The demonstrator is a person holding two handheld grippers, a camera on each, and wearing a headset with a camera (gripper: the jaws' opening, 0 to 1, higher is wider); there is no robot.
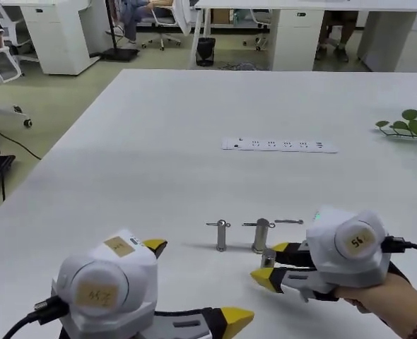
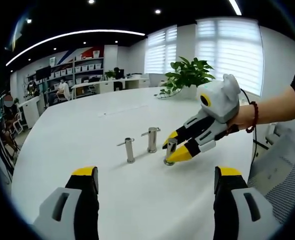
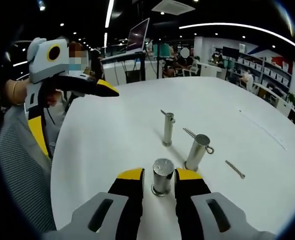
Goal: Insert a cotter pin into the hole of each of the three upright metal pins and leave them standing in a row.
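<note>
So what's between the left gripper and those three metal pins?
Nothing but bare table: in the left gripper view, the stretch from the left gripper to the metal pins holds no object.

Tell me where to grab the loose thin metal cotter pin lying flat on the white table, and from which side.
Probably mid-shaft, from above, jaws across its length: the thin metal cotter pin lies flat on the white table, apart from the upright metal pins.

- Your far pin (image 3: 168, 129) and middle pin (image 3: 197, 149) stand upright, each with a cotter (image 3: 189, 133) through its top.
- Near pin (image 3: 162, 181) is upright too, no cotter in it yet.
- Loose cotter (image 3: 235, 169) lies flat beside the middle pin.
</note>
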